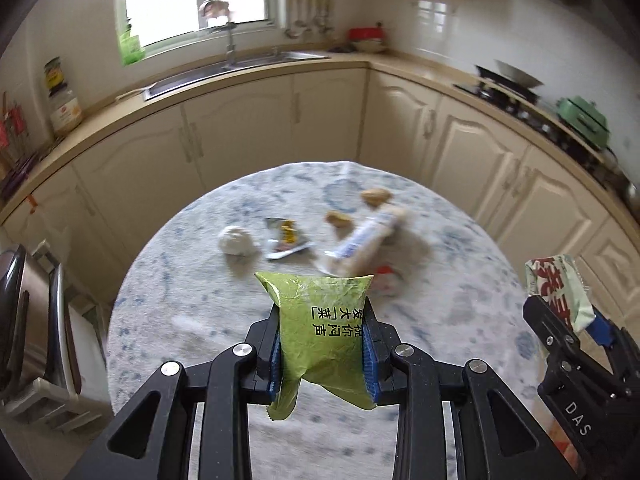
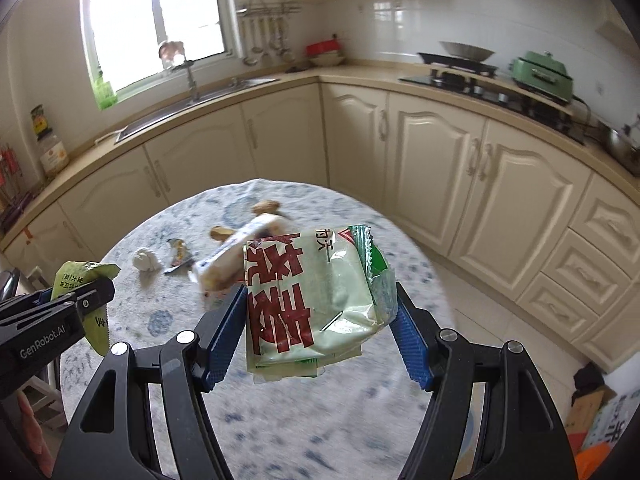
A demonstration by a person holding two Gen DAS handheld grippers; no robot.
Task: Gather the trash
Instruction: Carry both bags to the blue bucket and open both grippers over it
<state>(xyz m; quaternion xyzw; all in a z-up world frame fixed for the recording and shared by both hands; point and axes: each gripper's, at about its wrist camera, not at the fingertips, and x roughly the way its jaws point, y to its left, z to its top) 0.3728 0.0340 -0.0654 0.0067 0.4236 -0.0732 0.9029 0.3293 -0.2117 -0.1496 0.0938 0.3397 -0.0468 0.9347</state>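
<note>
Green packet [image 1: 320, 320] pinched in left gripper [image 1: 322, 354], pale wrapper [image 2: 316, 296] pinched in right gripper [image 2: 320, 332], both lifted off table [image 1: 180, 300]; next needs a bin.

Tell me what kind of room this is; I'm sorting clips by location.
A home kitchen, most likely: a sink under the window, a gas stove with a wok on the counter, and cream cabinets behind the round table.

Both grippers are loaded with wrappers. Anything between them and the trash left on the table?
Nothing visible blocks the way. The crumpled white wad, torn wrapper and long packet lie in the open on the table. But the left gripper holds a green packet and the right gripper a pale green bag, so both are full.
</note>
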